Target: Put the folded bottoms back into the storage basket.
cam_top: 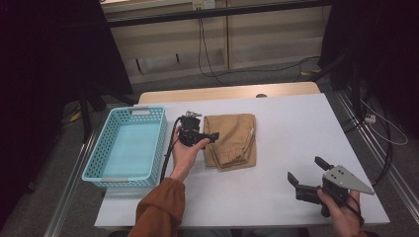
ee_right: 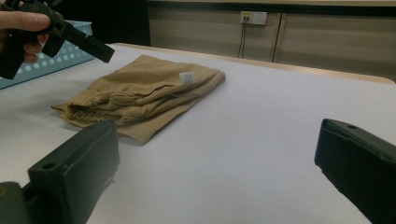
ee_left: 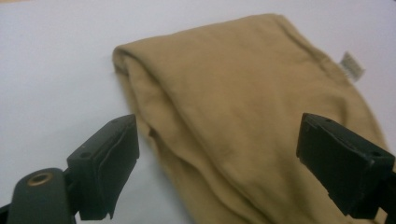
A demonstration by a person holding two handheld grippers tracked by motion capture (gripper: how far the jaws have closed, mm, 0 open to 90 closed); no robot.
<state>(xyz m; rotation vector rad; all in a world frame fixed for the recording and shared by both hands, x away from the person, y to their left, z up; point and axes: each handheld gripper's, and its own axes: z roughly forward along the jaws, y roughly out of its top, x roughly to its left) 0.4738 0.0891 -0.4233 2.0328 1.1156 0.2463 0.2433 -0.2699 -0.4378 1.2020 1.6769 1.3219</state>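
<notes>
- Two grippers are working at one white table [cam_top: 296, 128]; landmark is the folded tan trousers [cam_top: 231, 140].
- Trousers are lying flat mid-table, just right of the blue basket [cam_top: 131, 145], white tag [ee_right: 187, 77] facing up.
- Left gripper [cam_top: 210, 136] is hovering at the trousers' left edge, jaws spread wide, cloth below them, nothing pinched.
- Right gripper [cam_top: 306, 170] is sitting well right of the trousers near the table's front edge, jaws spread, holding nothing.
</notes>
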